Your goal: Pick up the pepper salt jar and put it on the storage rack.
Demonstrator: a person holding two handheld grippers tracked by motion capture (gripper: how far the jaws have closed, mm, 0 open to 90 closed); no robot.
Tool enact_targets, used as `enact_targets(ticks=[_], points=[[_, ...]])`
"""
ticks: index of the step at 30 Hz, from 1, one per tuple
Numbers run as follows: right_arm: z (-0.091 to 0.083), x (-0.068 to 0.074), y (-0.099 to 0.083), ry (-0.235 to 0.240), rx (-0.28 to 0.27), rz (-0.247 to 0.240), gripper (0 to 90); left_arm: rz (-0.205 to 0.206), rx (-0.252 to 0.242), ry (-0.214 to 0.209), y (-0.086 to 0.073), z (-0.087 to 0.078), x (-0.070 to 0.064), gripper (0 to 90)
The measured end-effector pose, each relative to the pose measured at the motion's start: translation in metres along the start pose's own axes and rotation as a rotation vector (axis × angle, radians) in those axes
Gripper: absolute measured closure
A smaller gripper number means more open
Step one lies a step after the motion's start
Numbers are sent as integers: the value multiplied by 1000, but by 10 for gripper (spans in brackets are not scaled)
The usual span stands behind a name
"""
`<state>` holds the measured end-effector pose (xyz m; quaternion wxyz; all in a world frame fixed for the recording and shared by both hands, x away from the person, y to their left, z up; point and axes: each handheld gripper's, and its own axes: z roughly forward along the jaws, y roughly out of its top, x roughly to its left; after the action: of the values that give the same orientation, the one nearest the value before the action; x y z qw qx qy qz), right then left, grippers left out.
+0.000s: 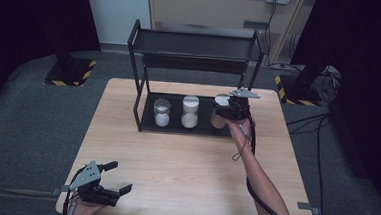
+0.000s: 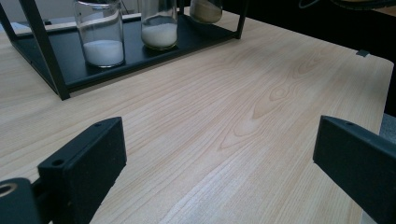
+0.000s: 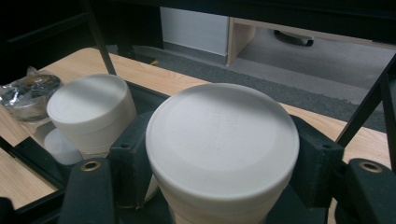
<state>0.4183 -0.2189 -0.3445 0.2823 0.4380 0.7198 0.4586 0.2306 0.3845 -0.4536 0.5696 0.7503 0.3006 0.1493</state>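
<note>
I have my right claw (image 3: 219,186) pinching the white-lidded jar (image 3: 222,140) at the right end of the black rack's (image 1: 138,92) lower shelf, near the table's (image 1: 185,162) far edge. The jaws hide the jar's body; its contents are hard to make out. My left claw (image 1: 115,176) sits spread at the table's near left corner.

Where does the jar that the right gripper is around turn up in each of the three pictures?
High view: the right-hand jar stands on the rack's bottom shelf, right of centre, with the right gripper around it.
Left gripper view: top edge, middle, just its beige-filled base.
Right gripper view: centre foreground, its white lid between the jaws.
Shared landmark: the middle jar beside it.
</note>
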Motion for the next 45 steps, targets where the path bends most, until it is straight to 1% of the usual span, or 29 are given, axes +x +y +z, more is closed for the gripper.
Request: enact_targets(ticks=[5, 14, 23, 28, 31, 35, 45], points=[[6, 2, -3, -10, 10, -12, 335, -2, -1, 0, 0, 0, 0, 15], [13, 0, -10, -24, 22, 7, 335, 0, -2, 0, 0, 0, 0, 16], [16, -1, -13, -23, 29, 4, 336, 0, -2, 1, 0, 0, 0, 16], [18, -1, -16, -24, 31, 11, 335, 1, -1, 1, 0, 0, 0, 15], [17, -2, -21, -24, 18, 30, 335, 2, -1, 1, 0, 0, 0, 16], [17, -5, -23, -17, 12, 36, 334, 3, 0, 0, 0, 0, 0, 16], [16, -5, -25, -15, 7, 38, 329, 3, 1, 1, 0, 0, 0, 16]])
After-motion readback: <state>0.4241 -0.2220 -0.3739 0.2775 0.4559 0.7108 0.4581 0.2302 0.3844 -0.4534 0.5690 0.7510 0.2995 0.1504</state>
